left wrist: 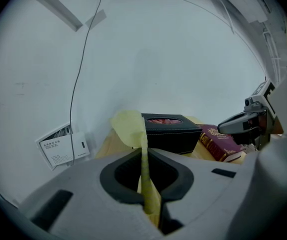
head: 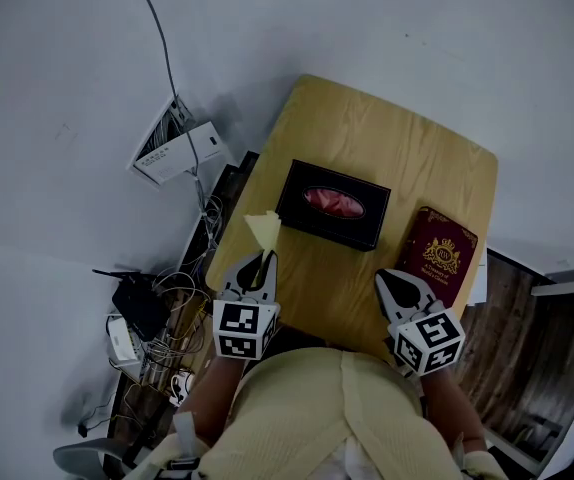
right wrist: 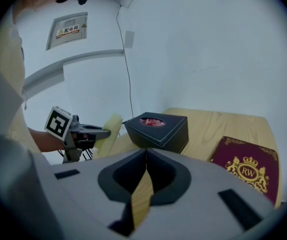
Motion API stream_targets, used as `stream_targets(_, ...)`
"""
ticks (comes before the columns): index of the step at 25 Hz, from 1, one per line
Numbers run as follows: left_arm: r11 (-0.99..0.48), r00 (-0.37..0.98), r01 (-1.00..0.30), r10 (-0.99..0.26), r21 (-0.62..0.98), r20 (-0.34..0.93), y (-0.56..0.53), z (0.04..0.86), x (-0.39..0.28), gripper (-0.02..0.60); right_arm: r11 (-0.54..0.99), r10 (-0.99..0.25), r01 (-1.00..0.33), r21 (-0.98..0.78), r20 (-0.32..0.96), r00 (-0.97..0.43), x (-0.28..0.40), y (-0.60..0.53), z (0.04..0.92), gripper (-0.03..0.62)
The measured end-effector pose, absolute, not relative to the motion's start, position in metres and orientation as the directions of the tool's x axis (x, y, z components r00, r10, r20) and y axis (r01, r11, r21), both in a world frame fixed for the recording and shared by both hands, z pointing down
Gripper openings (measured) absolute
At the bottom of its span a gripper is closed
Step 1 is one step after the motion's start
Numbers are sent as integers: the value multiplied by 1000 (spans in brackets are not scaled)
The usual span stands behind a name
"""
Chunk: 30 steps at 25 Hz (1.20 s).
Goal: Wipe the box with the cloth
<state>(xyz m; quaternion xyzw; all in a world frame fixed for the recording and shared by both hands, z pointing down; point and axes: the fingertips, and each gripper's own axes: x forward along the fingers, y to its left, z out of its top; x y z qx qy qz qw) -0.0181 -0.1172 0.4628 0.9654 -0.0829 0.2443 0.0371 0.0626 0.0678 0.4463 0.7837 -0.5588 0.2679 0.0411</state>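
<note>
Left gripper (head: 262,258) pinches the yellow cloth (head: 263,228) flat between its jaws. A loose flap stands up past the tips. In the head view it sits at lower left, at the near left edge of the wooden table (head: 367,128). My right gripper (head: 387,280) is at lower right with its jaws pressed together and nothing between them. Its own view shows only table wood through the slit.

I take the black box (head: 332,204) near the middle of the table to be the one to wipe. It has pink tissue showing in its top opening. A maroon book-like case (head: 437,255) with a gold crest lies to its right, apart from it.

As I read it, the first part is done: the cloth is in hand and brought close. The flap hangs just beside the box's left corner, and the right gripper view shows a narrow gap between the two, so I judge that no wiping has begun. What remains is the whole of the wiping. I need to lay the flap on the lid and draw it across the top and sides. My free right gripper may have to steady the box so it does not slide.
</note>
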Motion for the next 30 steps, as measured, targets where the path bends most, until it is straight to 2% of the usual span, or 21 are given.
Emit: stream_targets(30, -986, 861, -152, -98, 69, 499, -107, 463, -4, 29, -375, -853, -897, -235, 466, 235, 64, 58, 444, 29)
